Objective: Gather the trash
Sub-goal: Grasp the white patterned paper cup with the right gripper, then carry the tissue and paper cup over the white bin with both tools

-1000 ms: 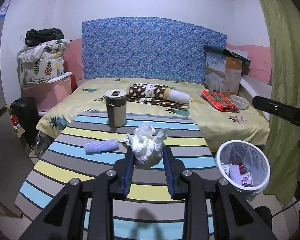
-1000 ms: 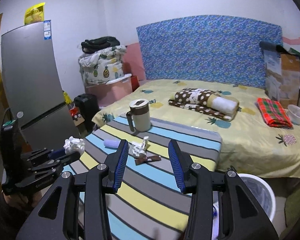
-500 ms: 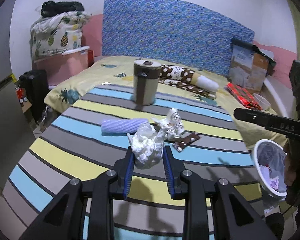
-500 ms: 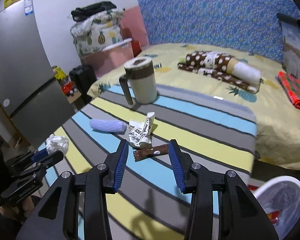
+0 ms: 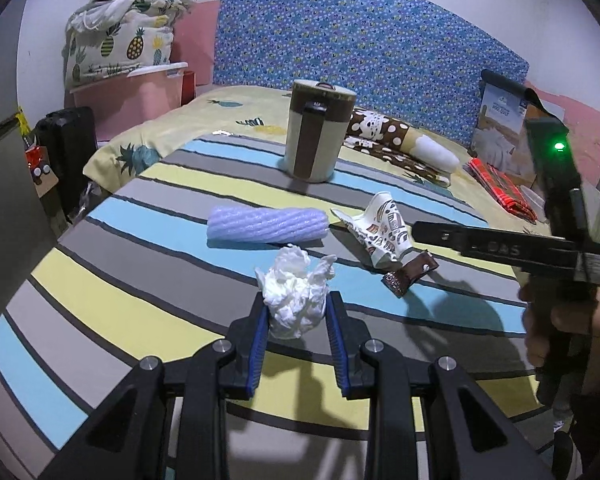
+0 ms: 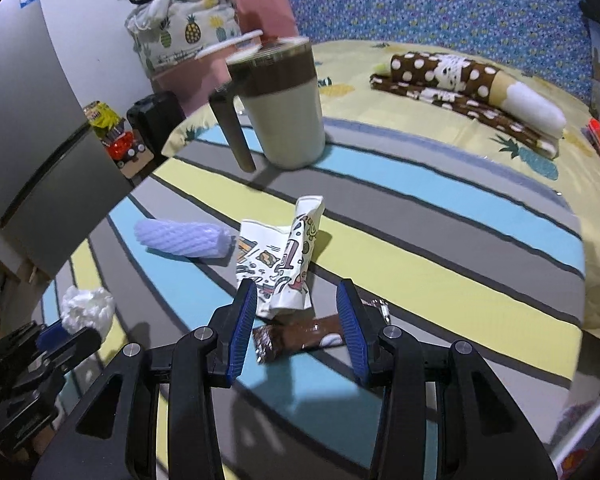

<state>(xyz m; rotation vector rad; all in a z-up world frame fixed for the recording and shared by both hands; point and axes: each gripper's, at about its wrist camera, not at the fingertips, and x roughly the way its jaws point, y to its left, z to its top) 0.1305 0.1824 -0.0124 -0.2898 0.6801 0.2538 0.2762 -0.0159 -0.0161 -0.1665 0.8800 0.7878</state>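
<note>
Striped table [image 5: 112, 312] carries everything; trash only partly gathered. The lidded mug [image 5: 318, 132] stands near the far edge, not trash by the look of it. The lilac foam sleeve [image 5: 266, 226] lies mid-table toward the left side, untouched. The crumpled printed paper cup [image 6: 280, 260] lies beside it at centre, touching or overlapping the brown snack wrapper [image 6: 296, 338] nearer the near edge. The left gripper [image 5: 296, 332] is clamped on a white tissue wad [image 5: 296, 300], held just above the near half of the table. The right gripper [image 6: 298, 332] hangs with jaws parted and empty, straddling the wrapper and the cup's lower end, pads not pressing either. Judged: one piece picked, none of these binned, three left. Only a sliver of a white rim shows at the lower right in the right wrist view, possibly a bin. Near half of the table is bare, good room; the mug is well apart from the grippers. The two grippers sit near each other.
</note>
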